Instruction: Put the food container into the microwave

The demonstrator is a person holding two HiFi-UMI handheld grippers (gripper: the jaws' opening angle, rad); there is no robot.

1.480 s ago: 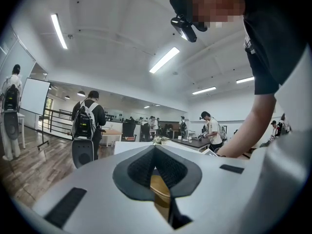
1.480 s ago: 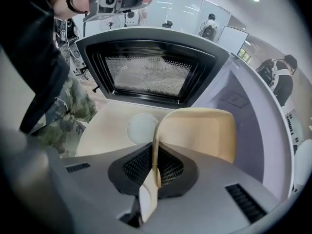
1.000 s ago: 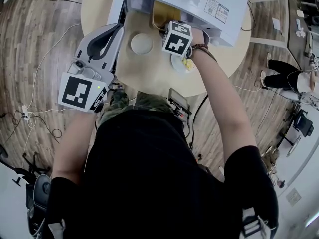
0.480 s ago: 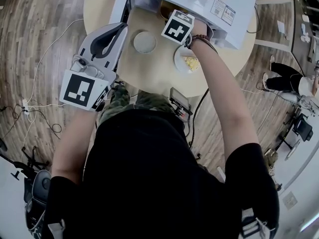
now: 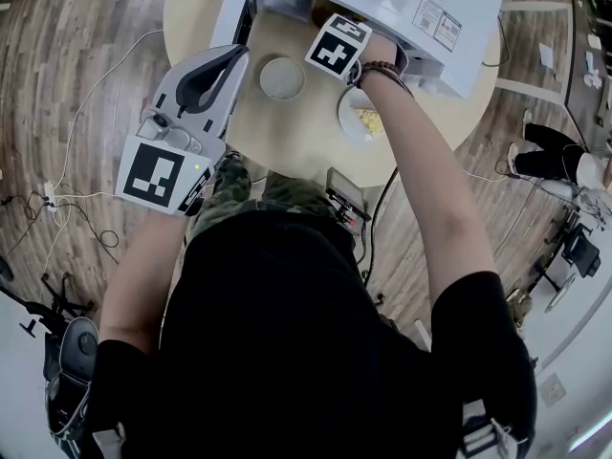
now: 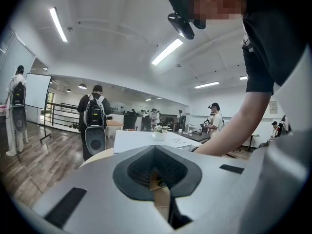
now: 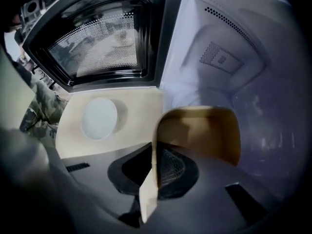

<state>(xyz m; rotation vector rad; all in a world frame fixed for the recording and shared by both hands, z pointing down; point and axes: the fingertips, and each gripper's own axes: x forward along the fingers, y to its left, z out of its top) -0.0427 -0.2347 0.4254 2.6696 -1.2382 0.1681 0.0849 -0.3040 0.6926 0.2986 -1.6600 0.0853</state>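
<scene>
Right claw [image 7: 158,172] sits deeper in the white microwave [image 7: 214,48], pinching one wall of the brown paper food container [image 7: 200,130]; might buckle.

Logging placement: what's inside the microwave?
The brown food container, its wall pinched by the right gripper, is within the white microwave cavity. The cavity floor and the container's contents are covered.

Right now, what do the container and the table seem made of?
Container: probably kraft paperboard, matte brown; the wall is thin and stiff, paler outside. Table: pale wood or laminate, smooth; no grain visible, so uncertain.
</scene>
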